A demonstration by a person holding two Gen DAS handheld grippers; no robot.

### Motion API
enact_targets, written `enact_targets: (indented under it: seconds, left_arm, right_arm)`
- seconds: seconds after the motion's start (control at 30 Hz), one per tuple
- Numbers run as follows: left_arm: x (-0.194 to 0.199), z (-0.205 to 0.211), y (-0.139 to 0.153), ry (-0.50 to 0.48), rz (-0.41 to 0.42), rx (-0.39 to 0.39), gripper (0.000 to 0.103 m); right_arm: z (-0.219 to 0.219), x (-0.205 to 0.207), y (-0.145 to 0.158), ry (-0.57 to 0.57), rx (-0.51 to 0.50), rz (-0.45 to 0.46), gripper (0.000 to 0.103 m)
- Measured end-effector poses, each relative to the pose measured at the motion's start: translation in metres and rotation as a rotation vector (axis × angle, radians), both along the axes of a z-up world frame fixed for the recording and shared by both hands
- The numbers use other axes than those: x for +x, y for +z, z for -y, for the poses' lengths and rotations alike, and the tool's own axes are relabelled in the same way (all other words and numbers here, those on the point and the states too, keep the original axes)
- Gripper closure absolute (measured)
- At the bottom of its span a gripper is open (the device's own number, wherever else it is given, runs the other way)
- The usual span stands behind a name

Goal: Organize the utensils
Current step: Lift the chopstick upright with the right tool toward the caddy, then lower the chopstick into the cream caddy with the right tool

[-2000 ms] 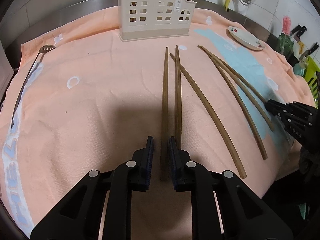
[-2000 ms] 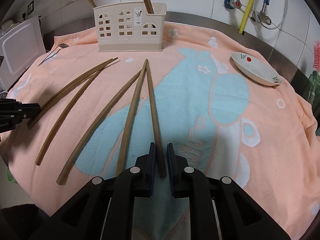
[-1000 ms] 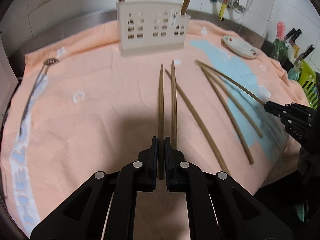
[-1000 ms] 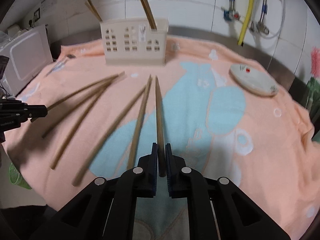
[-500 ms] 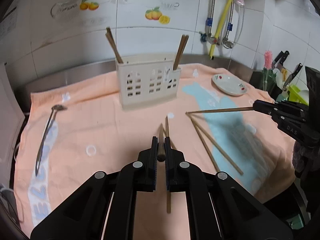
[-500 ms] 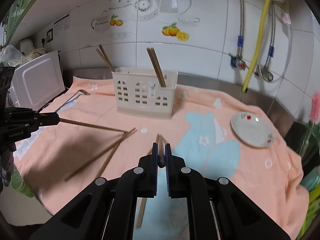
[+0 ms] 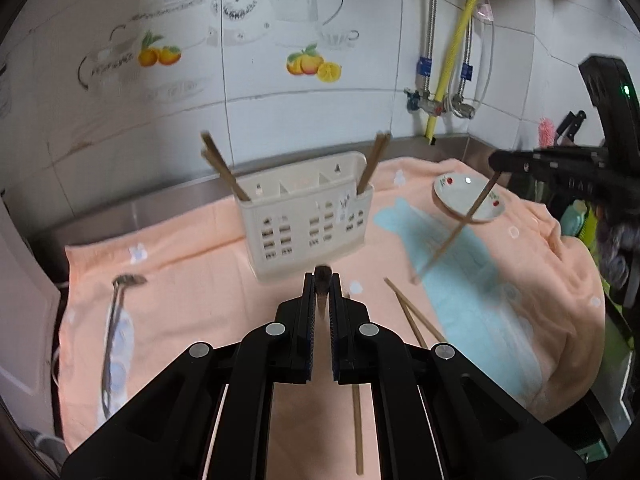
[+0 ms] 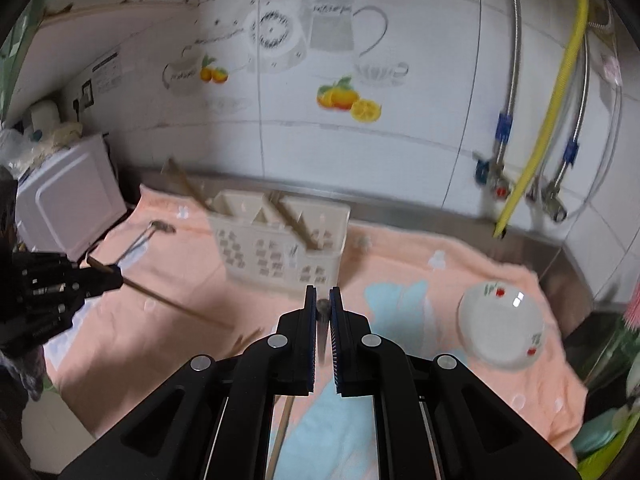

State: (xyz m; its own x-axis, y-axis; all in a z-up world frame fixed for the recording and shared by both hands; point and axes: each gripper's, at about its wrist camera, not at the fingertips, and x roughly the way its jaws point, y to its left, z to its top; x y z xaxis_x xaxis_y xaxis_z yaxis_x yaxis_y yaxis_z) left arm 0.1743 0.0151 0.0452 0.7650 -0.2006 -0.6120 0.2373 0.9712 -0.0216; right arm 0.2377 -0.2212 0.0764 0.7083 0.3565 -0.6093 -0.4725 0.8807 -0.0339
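My left gripper (image 7: 322, 280) is shut on a brown chopstick (image 7: 322, 274), held end-on above the peach towel (image 7: 200, 304) and pointing at the cream utensil holder (image 7: 306, 222). My right gripper (image 8: 323, 300) is shut on another chopstick (image 8: 323, 307), also lifted; in the left wrist view that chopstick (image 7: 456, 228) hangs slanting from the right gripper (image 7: 496, 162). In the right wrist view the left gripper (image 8: 114, 276) holds its chopstick (image 8: 176, 304) out over the towel. The holder (image 8: 280, 246) has chopsticks standing in its end compartments. Several chopsticks (image 7: 416, 320) lie on the towel.
A long metal spoon (image 7: 114, 328) lies on the towel's left side. A small white dish (image 8: 500, 328) sits at the right. A white appliance (image 8: 68, 204) stands at the far left. Tiled wall with pipes and a yellow hose (image 8: 548, 112) stands behind the holder.
Both grippers have risen and tilted up with their chopsticks. The holder now looks closer and I see into its compartments. The right gripper's chopstick has swung from level to slanting down.
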Motion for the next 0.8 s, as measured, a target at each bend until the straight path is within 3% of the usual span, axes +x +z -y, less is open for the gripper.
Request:
enact_targets:
  seconds: [0.23, 0.57, 0.7, 0.8]
  left_arm:
    - [0.022, 0.004, 0.034, -0.005, 0.031, 0.016, 0.098]
    - [0.035, 0.0, 0.113, 0.005, 0.18, -0.003, 0.098]
    - [0.047, 0.003, 0.126, 0.042, 0.23, 0.044, 0.098]
    - [0.057, -0.001, 0.131, 0.059, 0.244, 0.023, 0.098]
  right_arm:
    - [-0.011, 0.041, 0.045, -0.026, -0.002, 0.042, 0.097]
    - [-0.031, 0.082, 0.092, -0.051, 0.031, 0.112, 0.097]
    - [-0.036, 0.093, 0.102, -0.061, 0.066, 0.126, 0.097]
    - [-0.041, 0.099, 0.106, -0.064, 0.075, 0.135, 0.097]
